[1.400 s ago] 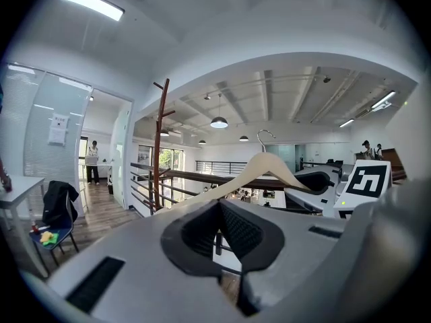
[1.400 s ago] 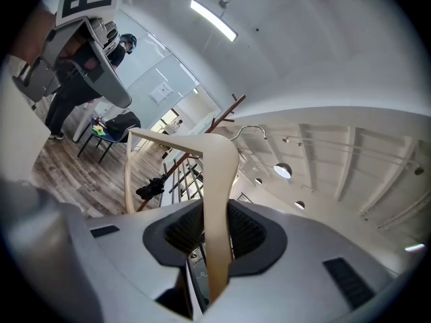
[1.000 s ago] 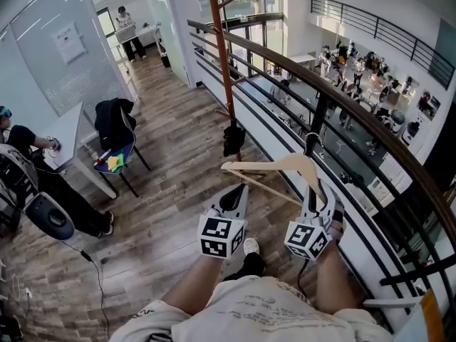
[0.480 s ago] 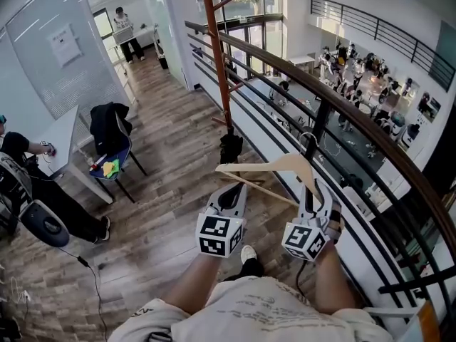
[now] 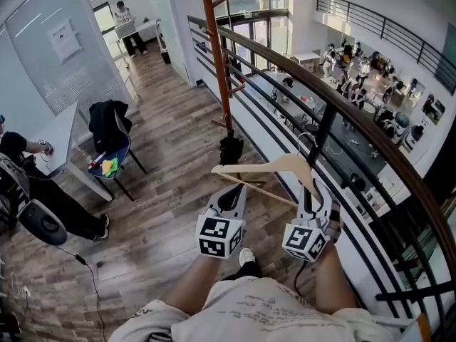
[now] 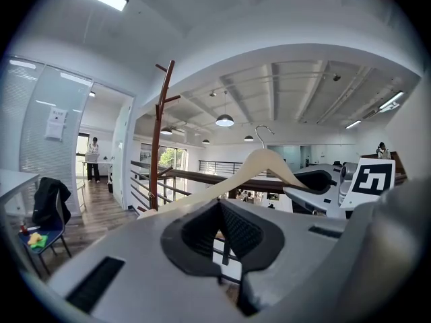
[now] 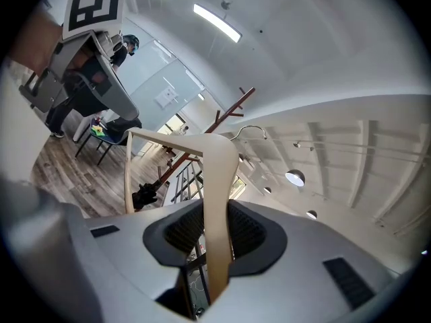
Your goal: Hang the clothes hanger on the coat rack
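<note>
Upstairs, the right gripper [image 5: 311, 191] clamps one arm of the wooden hanger [image 5: 263, 164], hook up and free for the coat rack [image 5: 216, 48] ahead by the railing [image 5: 322, 137]; the left gripper [image 5: 234, 194] rides closed, empty.

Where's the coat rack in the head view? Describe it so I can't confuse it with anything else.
Find the dark railing that curves along the balcony edge on the right. Just on its floor side, near the picture's top middle, stands the coat rack: a tall pole with short angled pegs. It is the only reddish-brown upright; the railing's own posts are black.
</note>
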The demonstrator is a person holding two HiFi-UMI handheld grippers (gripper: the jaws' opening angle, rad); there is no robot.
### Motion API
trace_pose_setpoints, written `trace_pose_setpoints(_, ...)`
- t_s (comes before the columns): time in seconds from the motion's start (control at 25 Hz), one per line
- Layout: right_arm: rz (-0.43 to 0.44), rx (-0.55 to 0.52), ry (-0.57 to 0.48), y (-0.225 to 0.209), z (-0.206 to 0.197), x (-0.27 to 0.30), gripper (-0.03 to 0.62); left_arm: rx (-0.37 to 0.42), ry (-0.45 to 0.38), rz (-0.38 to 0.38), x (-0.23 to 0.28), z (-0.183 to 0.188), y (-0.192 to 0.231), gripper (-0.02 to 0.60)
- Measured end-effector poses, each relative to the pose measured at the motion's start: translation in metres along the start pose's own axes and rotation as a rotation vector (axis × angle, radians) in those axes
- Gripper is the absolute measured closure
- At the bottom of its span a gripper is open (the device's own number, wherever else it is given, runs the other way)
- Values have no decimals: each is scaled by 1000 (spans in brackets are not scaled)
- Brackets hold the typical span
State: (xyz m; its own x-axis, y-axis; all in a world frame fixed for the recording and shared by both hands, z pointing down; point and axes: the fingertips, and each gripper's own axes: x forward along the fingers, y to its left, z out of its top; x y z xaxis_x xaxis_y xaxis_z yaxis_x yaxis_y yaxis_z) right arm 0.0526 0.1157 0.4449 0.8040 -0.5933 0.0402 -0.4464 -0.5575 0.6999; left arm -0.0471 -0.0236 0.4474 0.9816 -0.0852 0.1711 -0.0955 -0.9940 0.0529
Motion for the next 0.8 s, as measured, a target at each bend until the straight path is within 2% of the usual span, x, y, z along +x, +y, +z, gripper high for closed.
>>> trace_pose_setpoints(0.48, 62, 9, -30, 1, 16, 79, 493, -7, -4, 22, 64, 29, 43, 578)
trace_pose_setpoints(0.8, 98, -6, -76, 24, 46, 144, 493, -22, -21, 65, 95, 41, 105, 578)
